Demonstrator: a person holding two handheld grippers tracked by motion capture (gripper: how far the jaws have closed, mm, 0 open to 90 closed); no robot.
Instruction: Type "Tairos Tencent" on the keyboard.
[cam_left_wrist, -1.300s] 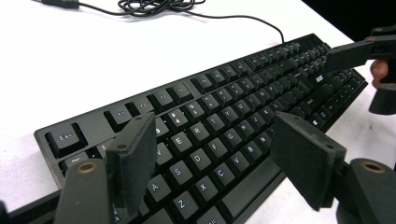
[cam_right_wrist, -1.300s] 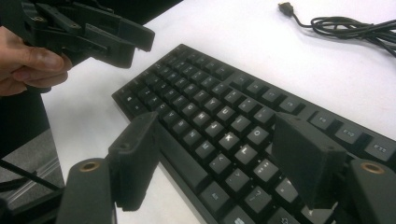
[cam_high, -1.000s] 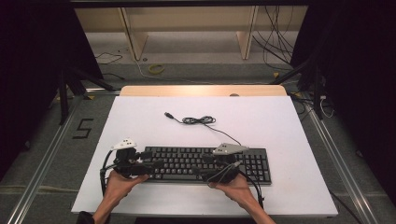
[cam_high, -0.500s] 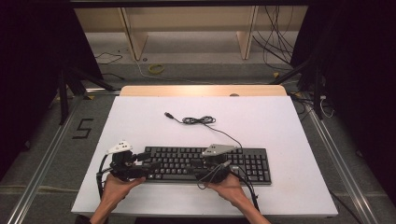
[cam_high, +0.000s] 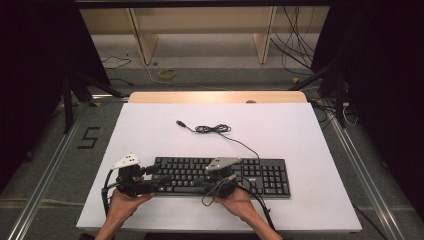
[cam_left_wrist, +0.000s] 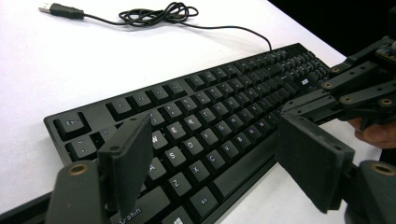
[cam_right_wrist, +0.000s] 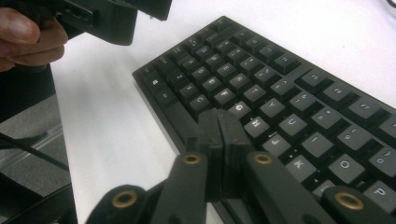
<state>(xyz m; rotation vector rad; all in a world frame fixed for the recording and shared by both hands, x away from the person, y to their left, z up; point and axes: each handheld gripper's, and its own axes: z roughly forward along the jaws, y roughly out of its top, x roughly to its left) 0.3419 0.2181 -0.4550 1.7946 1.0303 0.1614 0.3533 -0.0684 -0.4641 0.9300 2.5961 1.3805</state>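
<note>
A black keyboard (cam_high: 250, 172) lies along the near side of the white table (cam_high: 300, 125); its cable (cam_high: 212, 129) curls behind it and ends in a loose USB plug (cam_high: 180, 123). My left gripper (cam_high: 157, 182) is open at the keyboard's left end, its jaws straddling the lower-left keys (cam_left_wrist: 187, 154) in the left gripper view. My right gripper (cam_high: 202, 182) is shut with nothing between its jaws, tips over the middle letter keys (cam_right_wrist: 240, 109) just above the space bar (cam_right_wrist: 180, 119). The keyboard (cam_right_wrist: 280, 93) runs diagonally through the right gripper view, where the left gripper's body sits at the top left.
A person's hands (cam_high: 235, 202) hold both grippers at the table's near edge. Behind the table stands a wooden frame (cam_high: 200, 30) on the floor with loose cables (cam_high: 167, 74). A "5" mark (cam_high: 87, 137) is on the floor at left.
The right gripper has slid left along the keyboard, from near the right half to its middle. The left gripper has stayed at the left end.
</note>
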